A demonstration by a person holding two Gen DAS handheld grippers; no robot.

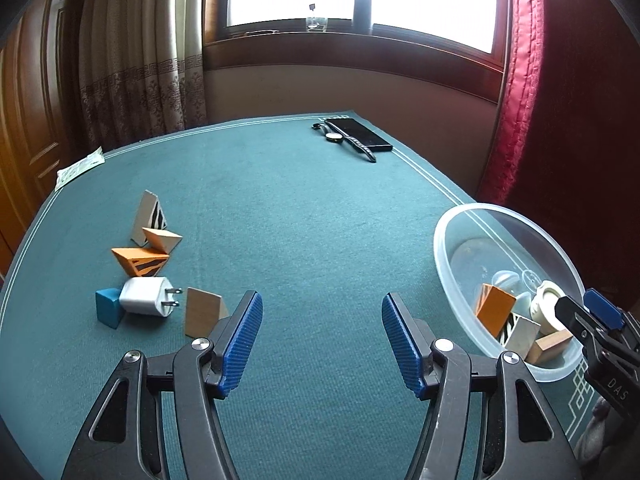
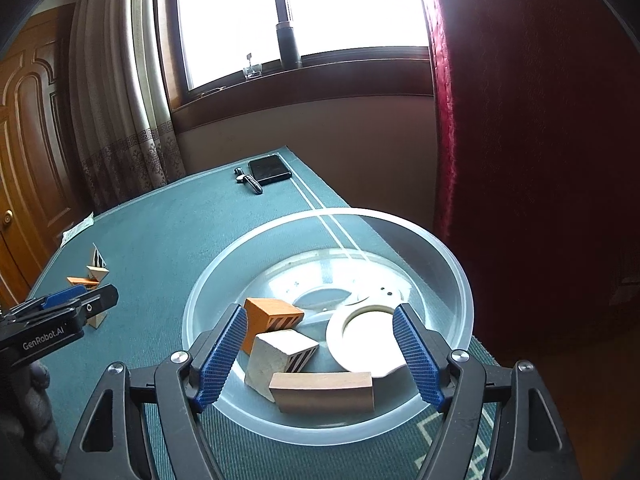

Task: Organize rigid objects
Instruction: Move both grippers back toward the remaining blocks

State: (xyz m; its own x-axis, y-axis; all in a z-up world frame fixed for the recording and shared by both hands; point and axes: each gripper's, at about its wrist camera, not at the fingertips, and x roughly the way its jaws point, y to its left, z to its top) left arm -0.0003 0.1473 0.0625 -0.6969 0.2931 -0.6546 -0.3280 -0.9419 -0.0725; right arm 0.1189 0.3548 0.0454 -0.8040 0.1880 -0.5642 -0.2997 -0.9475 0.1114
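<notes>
While both grippers hung empty, a green felt-covered table (image 1: 312,208) filled most of each view, and a clear round plastic bowl (image 2: 452,264) sat near its right edge, serving as the landmark. Inside the bowl lay an orange wooden block with black stripes (image 2: 272,312), a pale striped wooden cube (image 2: 276,354), a plain tan wooden slab (image 2: 324,390) and a white ceramic ring-shaped dish (image 2: 360,340). The right gripper (image 2: 320,358) hovered just over the bowl's near rim, its blue pads wide apart and clamping nothing. The left gripper (image 1: 322,340) hovered to the left of the bowl, also spread and empty.

Well to the left of the bowl, loose pieces waited in a cluster: a white plug-in charger (image 1: 146,296), a teal wooden block (image 1: 108,306) touching it, a tan wooden wedge (image 1: 202,316) nearest the left gripper, two orange-and-pale triangular blocks (image 1: 140,262) and a tall striped pale wedge (image 1: 150,218). Far beyond the bowl lay a black phone (image 1: 358,134) and a wristwatch (image 1: 344,140).

Sorting looked partly done. The next move likely called for the left gripper to swing toward the tan wedge and close on it. Between cluster and bowl the felt offered open room; the bowl's raised rim and the table's right edge just beyond it were the hazards.
</notes>
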